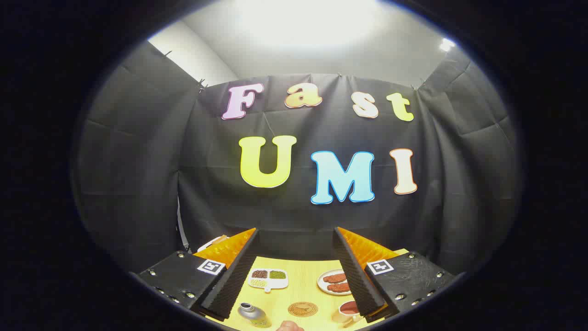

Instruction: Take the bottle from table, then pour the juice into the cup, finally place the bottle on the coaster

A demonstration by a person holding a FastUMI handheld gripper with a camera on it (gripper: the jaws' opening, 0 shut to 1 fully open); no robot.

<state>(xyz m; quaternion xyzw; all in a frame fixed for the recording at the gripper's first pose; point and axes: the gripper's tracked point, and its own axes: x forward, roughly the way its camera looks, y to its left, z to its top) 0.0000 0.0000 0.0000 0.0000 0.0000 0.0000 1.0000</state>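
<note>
My gripper (296, 239) is held high above the wooden table (301, 285), open, with nothing between its two black ridged fingers (239, 271). Far below, near the left finger, stands the bottle (252, 314) with a silver neck and a yellowish body. The round brown coaster (302, 309) lies to its right, in the gap between the fingers. A white cup (349, 311) holding red liquid sits beside the right finger, partly hidden by it.
A white divided dish (268, 278) of beans and grains lies beyond the bottle. A white plate (334, 282) with brown meat pieces lies beyond the cup. A fingertip of a person (289, 326) shows at the table's near edge. A white object (212, 242) peeks out behind the left finger.
</note>
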